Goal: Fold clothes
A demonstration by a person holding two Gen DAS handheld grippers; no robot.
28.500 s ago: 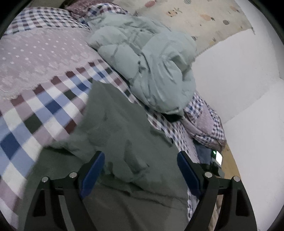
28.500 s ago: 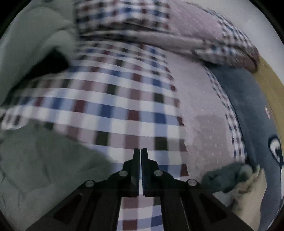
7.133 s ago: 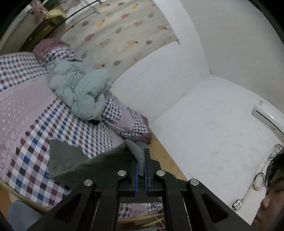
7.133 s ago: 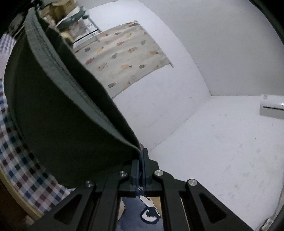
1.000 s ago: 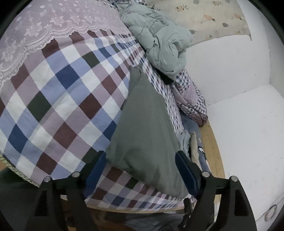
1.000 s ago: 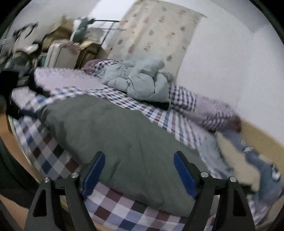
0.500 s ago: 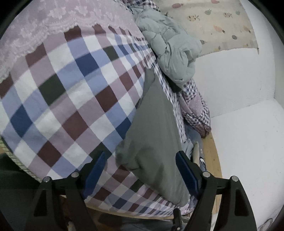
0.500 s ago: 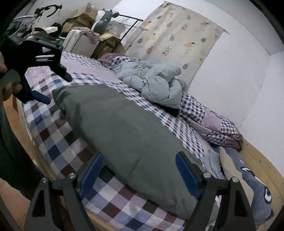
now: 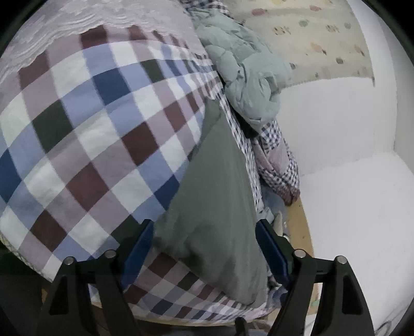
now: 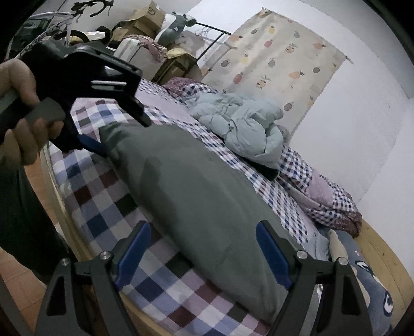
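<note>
The left gripper (image 9: pixel 204 243) has its jaws wide but closing, the near end of the grey-green garment (image 9: pixel 214 196) between them, pads not pressing. The right gripper (image 10: pixel 204 252) stands wide open over the garment's other end, gripping nothing. The garment lies as a long folded strip on the checked bedspread (image 10: pixel 103 206) near the bed's edge. A pale green quilted jacket (image 10: pixel 245 129) is heaped beyond.

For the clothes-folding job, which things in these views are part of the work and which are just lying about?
Part of the job:
- green garment, lying on the bed
- left gripper, jaws closing, pads not pressing on the garment's end
- right gripper, open

Lying about:
- pale puffy jacket
- checked bedspread
- blue plush toy
- fruit-print curtain
- cardboard boxes
</note>
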